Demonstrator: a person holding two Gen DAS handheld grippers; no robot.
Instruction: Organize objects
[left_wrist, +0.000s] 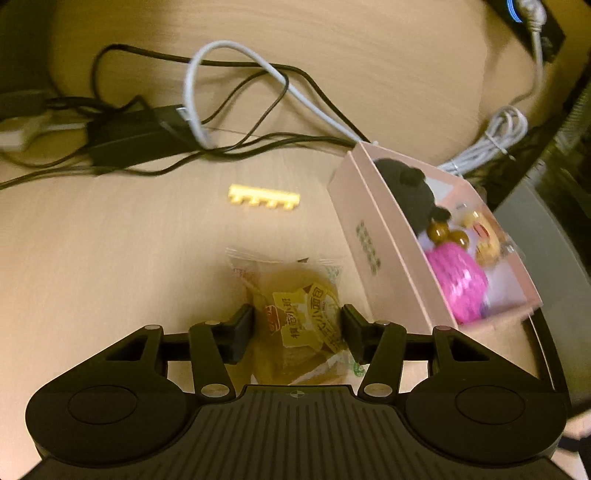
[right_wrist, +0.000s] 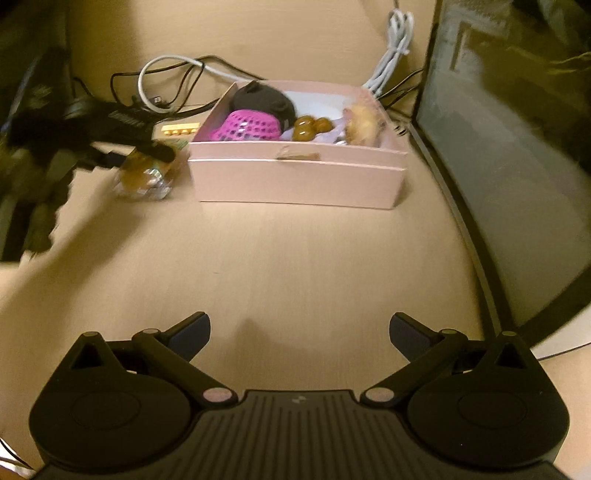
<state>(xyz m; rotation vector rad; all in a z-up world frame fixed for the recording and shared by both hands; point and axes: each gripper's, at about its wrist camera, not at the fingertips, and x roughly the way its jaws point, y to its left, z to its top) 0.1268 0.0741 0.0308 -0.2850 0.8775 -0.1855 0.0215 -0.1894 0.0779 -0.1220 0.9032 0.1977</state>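
My left gripper (left_wrist: 297, 326) is shut on a clear-wrapped bread bun packet (left_wrist: 295, 306), one finger on each side of it, just left of the pink box (left_wrist: 365, 236). The box holds a black object (left_wrist: 410, 188), a pink mesh ball (left_wrist: 458, 282), brown beads (left_wrist: 443, 232) and a yellow item (left_wrist: 484, 240). A yellow comb-like clip (left_wrist: 264, 197) lies on the table beyond the bun. In the right wrist view my right gripper (right_wrist: 299, 330) is open and empty over bare table, well short of the pink box (right_wrist: 295, 173); the left gripper (right_wrist: 110, 155) with the bun (right_wrist: 142, 175) is blurred at left.
A black power adapter (left_wrist: 136, 133) with black cables and a white cable (left_wrist: 229, 92) lies at the back of the table. A coiled white cable (left_wrist: 491, 144) sits behind the box. A dark monitor (right_wrist: 517, 147) stands at the right, close to the box.
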